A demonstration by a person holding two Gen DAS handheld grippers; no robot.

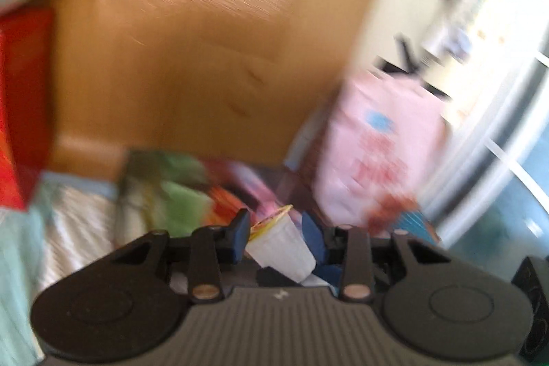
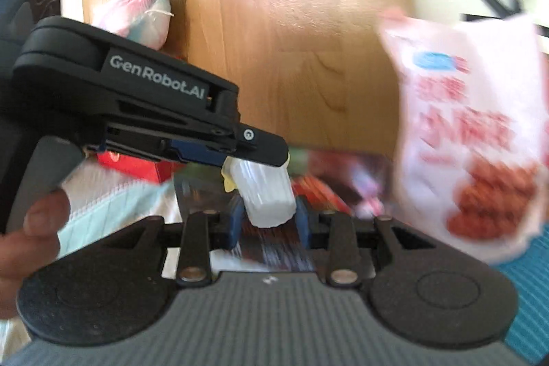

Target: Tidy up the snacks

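Two hand-held grippers clamp one white jelly cup (image 1: 279,246) — left hand-held gripper (image 1: 278,240); right hand-held gripper (image 2: 269,219); pink snack bag (image 2: 470,139) right.

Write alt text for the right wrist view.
A small white jelly cup sits between the right gripper fingers while the left gripper grips its lidded end. A pink snack bag stands to the right, against a wooden panel; the image is motion-blurred.

Home bedroom: wood headboard (image 1: 192,33), striped bedsheet (image 1: 75,222), plush toy (image 2: 137,12), snack bags (image 2: 470,139) on bed.
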